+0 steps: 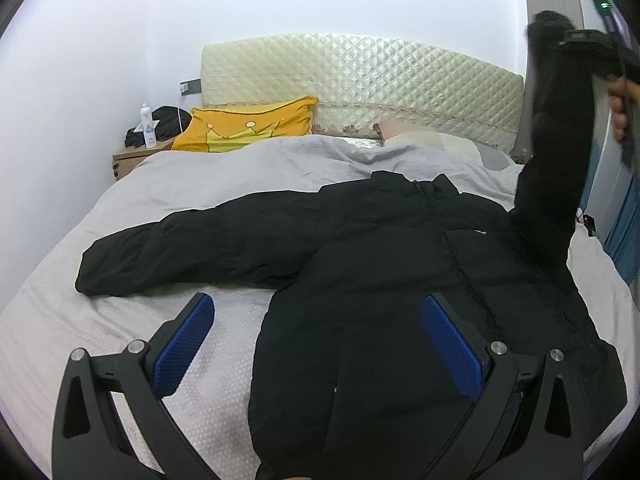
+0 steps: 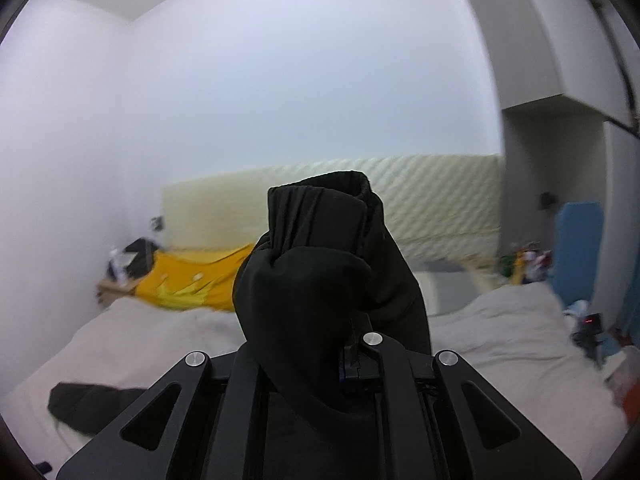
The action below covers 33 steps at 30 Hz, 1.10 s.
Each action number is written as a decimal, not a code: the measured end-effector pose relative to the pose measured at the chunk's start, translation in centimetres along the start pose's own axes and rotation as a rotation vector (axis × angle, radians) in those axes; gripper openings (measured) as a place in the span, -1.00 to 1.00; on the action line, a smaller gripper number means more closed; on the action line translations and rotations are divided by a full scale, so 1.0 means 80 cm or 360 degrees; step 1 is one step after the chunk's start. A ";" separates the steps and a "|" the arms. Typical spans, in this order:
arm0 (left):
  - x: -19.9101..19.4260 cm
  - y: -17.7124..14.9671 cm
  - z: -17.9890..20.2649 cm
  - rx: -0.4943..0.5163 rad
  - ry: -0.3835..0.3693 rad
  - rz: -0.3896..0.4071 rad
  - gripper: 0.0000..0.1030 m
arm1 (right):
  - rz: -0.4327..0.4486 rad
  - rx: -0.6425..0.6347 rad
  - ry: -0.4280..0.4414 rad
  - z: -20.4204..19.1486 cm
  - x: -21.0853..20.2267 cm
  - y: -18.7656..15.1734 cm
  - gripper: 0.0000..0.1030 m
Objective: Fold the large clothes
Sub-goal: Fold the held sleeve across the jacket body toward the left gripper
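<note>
A black puffer jacket (image 1: 400, 264) lies front up on the grey bed (image 1: 224, 176), its left sleeve (image 1: 168, 252) spread out to the left. My left gripper (image 1: 316, 328) is open with blue pads, hovering over the jacket's lower left edge. My right gripper (image 1: 588, 40) is shut on the cuff of the right sleeve (image 1: 556, 160) and holds it high above the bed. In the right wrist view the gathered cuff (image 2: 320, 248) bunches over the shut gripper (image 2: 352, 344); the far sleeve end (image 2: 92, 404) lies on the bed.
A yellow pillow (image 1: 248, 124) and a quilted headboard (image 1: 360, 76) are at the far end. A nightstand (image 1: 132, 156) with a bottle and dark items stands at the back left. A blue panel (image 2: 576, 248) and clutter are at the right.
</note>
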<state>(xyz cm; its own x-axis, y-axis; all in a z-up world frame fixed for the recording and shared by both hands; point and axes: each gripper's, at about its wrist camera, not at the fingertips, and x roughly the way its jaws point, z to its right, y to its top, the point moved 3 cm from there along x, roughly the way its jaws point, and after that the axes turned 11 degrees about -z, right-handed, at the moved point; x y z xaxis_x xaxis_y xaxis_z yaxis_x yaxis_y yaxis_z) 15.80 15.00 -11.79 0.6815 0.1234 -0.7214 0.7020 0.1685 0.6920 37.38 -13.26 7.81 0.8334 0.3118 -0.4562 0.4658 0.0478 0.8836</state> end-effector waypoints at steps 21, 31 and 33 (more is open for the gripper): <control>0.033 -0.001 -0.025 -0.0011 -0.0026 -0.0088 1.00 | -0.0686 -0.0301 0.0397 -0.250 0.184 -0.256 -0.77; 0.035 -0.002 -0.024 -0.0030 -0.0042 -0.0112 1.00 | -0.0858 -0.0279 0.0402 -0.241 0.208 -0.303 -0.62; 0.033 0.000 -0.021 -0.0031 -0.0042 -0.0111 1.00 | -0.0863 -0.0247 0.0426 -0.238 0.202 -0.298 -0.41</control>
<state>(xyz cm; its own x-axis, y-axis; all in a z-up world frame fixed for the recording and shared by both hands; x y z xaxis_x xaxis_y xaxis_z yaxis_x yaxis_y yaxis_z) 17.26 16.94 -13.79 0.6366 0.0851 -0.7665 0.7438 0.1948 0.6394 34.10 8.73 -18.66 0.3779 0.4304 -0.8197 0.7364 0.3970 0.5479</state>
